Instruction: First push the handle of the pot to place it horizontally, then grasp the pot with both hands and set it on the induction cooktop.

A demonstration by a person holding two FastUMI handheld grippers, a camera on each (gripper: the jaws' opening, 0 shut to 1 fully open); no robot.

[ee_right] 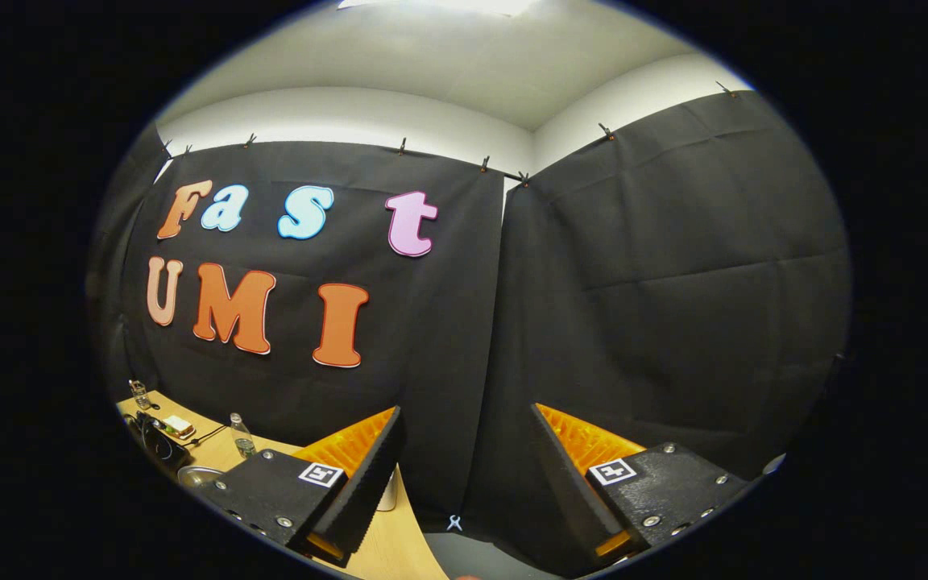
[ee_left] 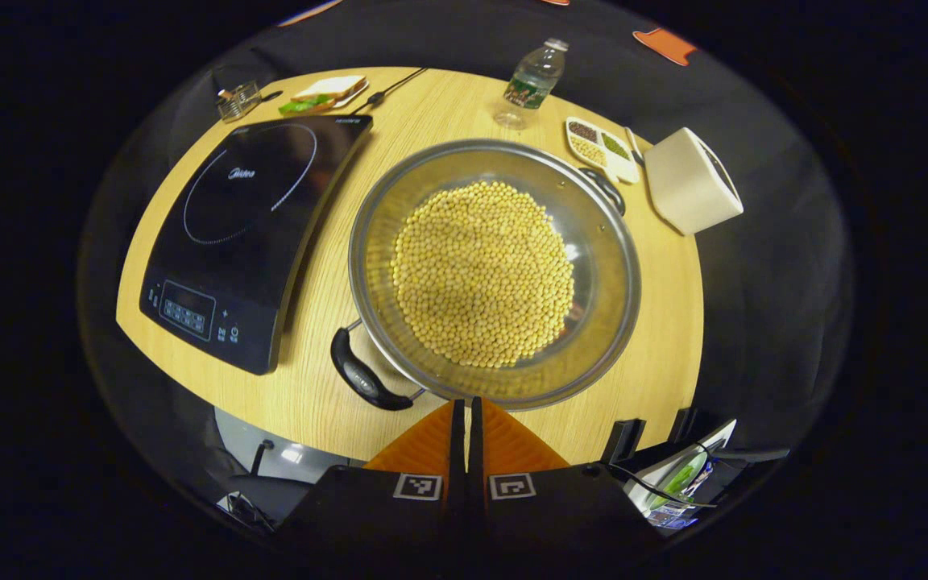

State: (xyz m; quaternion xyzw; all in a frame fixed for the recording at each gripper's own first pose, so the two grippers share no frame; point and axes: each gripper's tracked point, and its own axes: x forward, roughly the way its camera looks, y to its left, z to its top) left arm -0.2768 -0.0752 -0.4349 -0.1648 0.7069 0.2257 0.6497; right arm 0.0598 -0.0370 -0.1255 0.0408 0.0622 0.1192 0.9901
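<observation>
A steel pot (ee_left: 613, 266) full of yellow beans sits in the middle of the wooden table (ee_left: 399, 137) in the left gripper view. Its near black handle (ee_left: 363, 374) points to the lower left, and its far handle (ee_left: 607, 189) to the upper right. The black induction cooktop (ee_left: 246, 234) lies to the left of the pot. My left gripper (ee_left: 465, 407) is shut with nothing in it, its tips just short of the pot's near rim. My right gripper (ee_right: 464, 451) is open and faces the booth wall, above the table's edge.
A water bottle (ee_left: 532, 80), a divided dish of grains (ee_left: 601, 149) and a white box (ee_left: 689, 181) stand behind and right of the pot. A sandwich plate (ee_left: 327, 90) and a small glass container (ee_left: 237, 101) lie beyond the cooktop. The table's near edge curves below the pot.
</observation>
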